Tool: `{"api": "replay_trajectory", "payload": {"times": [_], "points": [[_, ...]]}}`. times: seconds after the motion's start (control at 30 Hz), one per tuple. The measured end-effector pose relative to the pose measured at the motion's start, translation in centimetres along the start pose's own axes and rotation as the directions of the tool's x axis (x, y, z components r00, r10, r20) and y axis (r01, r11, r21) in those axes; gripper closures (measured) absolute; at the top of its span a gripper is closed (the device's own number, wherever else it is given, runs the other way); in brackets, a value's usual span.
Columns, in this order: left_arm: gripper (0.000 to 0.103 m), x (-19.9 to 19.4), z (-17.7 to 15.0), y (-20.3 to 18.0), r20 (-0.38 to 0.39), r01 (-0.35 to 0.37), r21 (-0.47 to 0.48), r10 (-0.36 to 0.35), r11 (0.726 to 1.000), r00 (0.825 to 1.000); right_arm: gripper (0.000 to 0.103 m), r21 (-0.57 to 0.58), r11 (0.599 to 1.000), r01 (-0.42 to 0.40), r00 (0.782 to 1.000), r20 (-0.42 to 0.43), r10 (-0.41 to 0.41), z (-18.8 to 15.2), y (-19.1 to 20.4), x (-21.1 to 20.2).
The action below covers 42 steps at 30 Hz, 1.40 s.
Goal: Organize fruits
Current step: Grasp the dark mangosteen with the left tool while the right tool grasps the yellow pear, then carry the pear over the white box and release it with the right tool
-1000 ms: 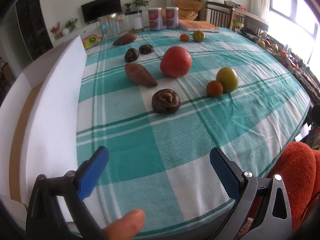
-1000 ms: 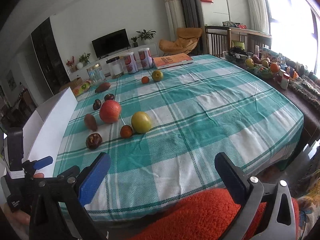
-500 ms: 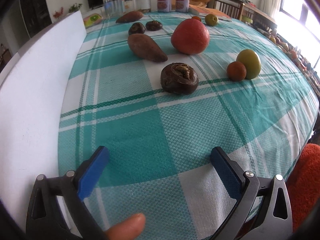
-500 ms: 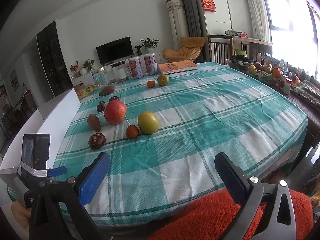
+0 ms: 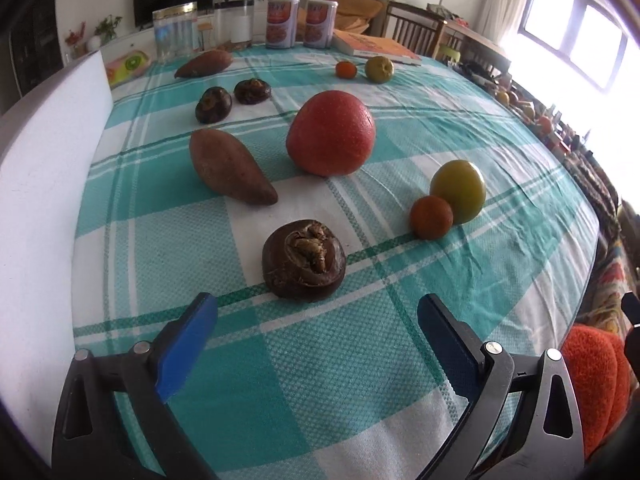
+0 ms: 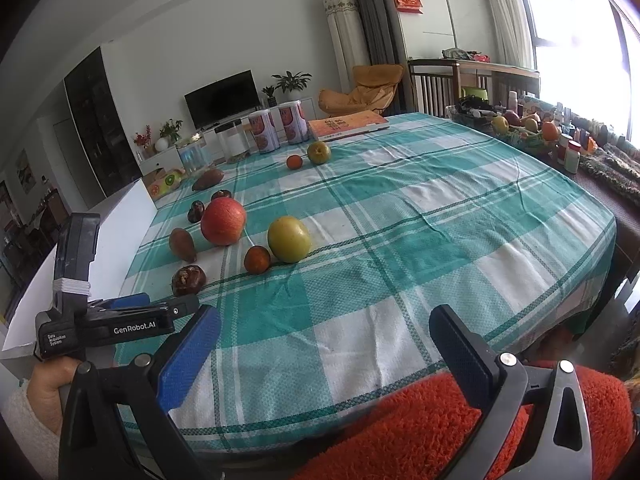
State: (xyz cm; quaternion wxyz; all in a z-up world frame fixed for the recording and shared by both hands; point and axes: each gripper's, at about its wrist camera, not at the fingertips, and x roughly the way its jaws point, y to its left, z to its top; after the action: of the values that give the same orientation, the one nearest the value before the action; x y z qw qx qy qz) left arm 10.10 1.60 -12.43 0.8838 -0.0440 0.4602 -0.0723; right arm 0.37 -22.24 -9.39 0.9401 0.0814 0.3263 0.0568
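The left gripper [image 5: 316,320] hovers low over the worktop [image 5: 360,380], which wears a teal-and-white checked cloth; its blue fingers [image 5: 188,344] are spread wide with nothing between them. Just beyond the fingertips, roughly centred in the gap, sits a dark brown wrinkled fruit [image 5: 304,260] with a split, crusty top. To its right, a small orange fruit [image 5: 431,216] touches a larger yellow-green fruit [image 5: 458,191] behind it. Farther back on the left lies a sweet potato [image 5: 230,171], its pointed end turned toward the camera, and beside it to the right stands a big red fruit [image 5: 331,133]. Behind those, two more dark brown fruits [image 5: 230,96] sit close together. Near the far edge are a second sweet potato [image 5: 204,63], another small orange fruit [image 5: 345,69] next to a green one [image 5: 379,68], two cans [image 5: 300,23], a clear jar [image 5: 176,36] and a book [image 5: 376,46]. A white board [image 5: 44,200] stands along the worktop's left side.

The right gripper [image 6: 324,348] is held back at the near edge of the worktop, above an orange fuzzy sleeve [image 6: 420,428], its fingers [image 6: 188,356] also wide apart and empty. In this view a hand [image 6: 48,384] holds the left gripper at lower left, pointing toward the fruit group.
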Motion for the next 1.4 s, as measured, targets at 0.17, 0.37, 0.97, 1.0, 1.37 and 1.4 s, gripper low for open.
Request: {"api": "replay_trajectory", "payload": {"times": [0.17,0.37,0.97,1.0,1.37,1.4], "points": [[0.005,1.2,1.1,0.0,0.021,-0.033,0.015,0.033,0.999,0.999,0.0,0.013,1.0,-0.008,1.0,-0.013,0.008,0.0,-0.3,0.2],[0.055,1.1,0.3,-0.1,0.012,-0.036,0.045,0.035,0.998,0.999,0.0,0.093,0.991,-0.096,0.987,-0.12,0.107,1.1,-1.6,2.3],[0.055,-6.7,-1.4,1.3,0.063,0.106,-0.035,-0.103,0.994,0.993,0.051,0.355,0.919,-0.174,0.855,-0.408,0.319,7.0,-0.9,19.8],[0.055,-7.3,-1.3,1.5,0.068,0.117,-0.04,-0.114,0.992,0.991,0.051,0.367,0.915,-0.167,0.865,-0.392,0.315,7.0,-1.4,19.3],[0.055,-19.3,0.3,10.4,0.241,0.129,-0.185,-0.082,0.974,0.967,0.051,0.179,0.892,-0.415,0.858,-0.249,0.449,10.3,8.1,7.6],[0.055,-19.9,0.2,11.7,0.251,0.079,-0.202,-0.026,0.976,0.968,0.051,0.154,0.869,-0.47,0.83,-0.257,0.494,10.3,10.5,6.9]]}}
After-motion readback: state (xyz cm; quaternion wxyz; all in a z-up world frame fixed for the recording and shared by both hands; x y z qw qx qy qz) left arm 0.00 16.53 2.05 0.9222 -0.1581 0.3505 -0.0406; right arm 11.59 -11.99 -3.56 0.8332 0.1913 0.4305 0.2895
